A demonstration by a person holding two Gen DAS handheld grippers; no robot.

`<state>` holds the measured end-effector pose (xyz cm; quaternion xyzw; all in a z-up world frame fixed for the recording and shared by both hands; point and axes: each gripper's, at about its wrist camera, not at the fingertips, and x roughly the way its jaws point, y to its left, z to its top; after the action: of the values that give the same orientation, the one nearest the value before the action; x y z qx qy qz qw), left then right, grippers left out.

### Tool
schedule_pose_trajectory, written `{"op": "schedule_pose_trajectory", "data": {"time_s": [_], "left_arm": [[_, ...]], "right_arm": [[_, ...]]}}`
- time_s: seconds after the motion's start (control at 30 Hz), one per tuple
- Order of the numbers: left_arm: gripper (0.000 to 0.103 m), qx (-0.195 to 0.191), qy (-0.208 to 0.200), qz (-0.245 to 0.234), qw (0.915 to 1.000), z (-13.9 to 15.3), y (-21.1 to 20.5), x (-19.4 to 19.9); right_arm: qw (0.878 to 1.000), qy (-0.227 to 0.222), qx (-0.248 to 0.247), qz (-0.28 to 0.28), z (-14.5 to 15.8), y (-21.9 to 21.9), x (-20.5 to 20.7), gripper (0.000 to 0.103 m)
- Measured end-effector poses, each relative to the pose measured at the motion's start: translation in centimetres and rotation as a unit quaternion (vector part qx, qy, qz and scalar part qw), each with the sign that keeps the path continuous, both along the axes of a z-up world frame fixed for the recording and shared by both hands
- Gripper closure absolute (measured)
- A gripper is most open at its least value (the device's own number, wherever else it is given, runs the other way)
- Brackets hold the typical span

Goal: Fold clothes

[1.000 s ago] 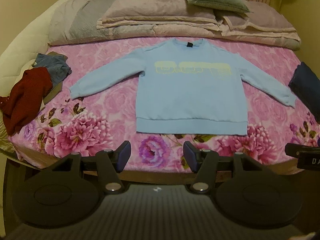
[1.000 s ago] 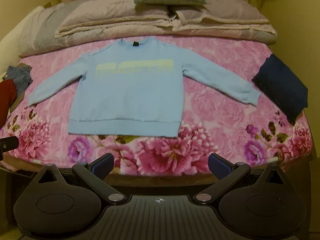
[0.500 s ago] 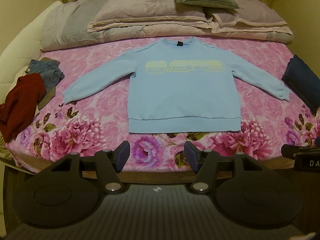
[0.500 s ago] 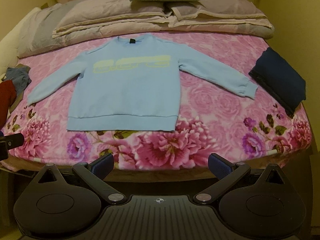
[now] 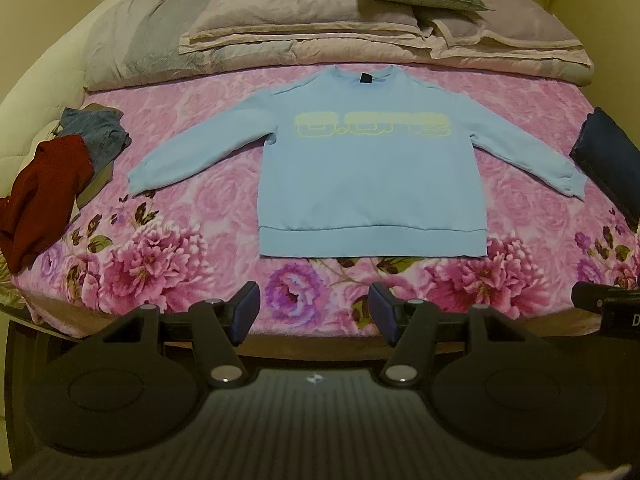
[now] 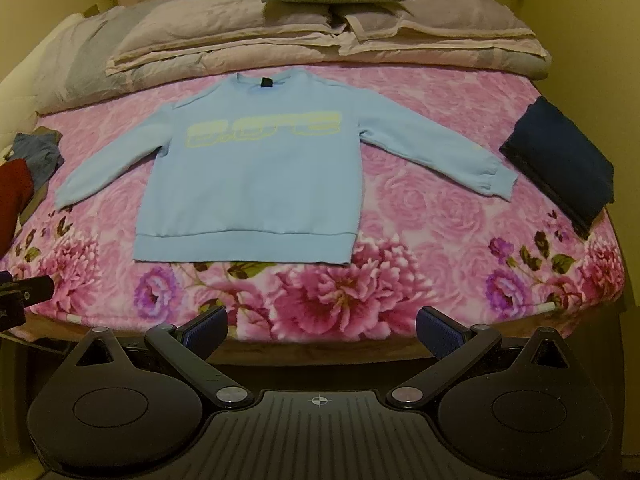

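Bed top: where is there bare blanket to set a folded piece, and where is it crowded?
Free: the floral strip between the sweatshirt hem and the near bed edge, and the patch between its right sleeve and the navy folded garment. Crowded: the left edge with the red and denim clothes, and the head end under stacked bedding.

1. Your left gripper (image 5: 313,312) hangs over the bed's near edge, jaws apart, nothing between them.
2. The blue sweatshirt (image 5: 372,184) lies flat, sleeves spread.
3. A red garment (image 5: 40,196) sits far left, a navy one (image 5: 610,160) far right.
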<state>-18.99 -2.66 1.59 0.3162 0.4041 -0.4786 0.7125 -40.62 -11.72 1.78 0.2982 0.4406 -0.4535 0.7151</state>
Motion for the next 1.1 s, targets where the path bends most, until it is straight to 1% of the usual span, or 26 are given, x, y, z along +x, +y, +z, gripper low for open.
{"op": "schedule_pose_trajectory", "data": {"time_s": [0.8,1.1], "left_arm": [[0.047,0.009,-0.008,0.061,0.9981,-0.3,1.2,1.5],[0.047,0.018,0.000,0.081,0.9966,-1.1,1.1,2.4]], "right_arm": [[0.998,-0.007,0.016,0.054,-1.1,-0.9,1.5,0.000],[0.998,-0.006,0.026,0.052,-1.6,-1.8,1.3,0.000]]}}
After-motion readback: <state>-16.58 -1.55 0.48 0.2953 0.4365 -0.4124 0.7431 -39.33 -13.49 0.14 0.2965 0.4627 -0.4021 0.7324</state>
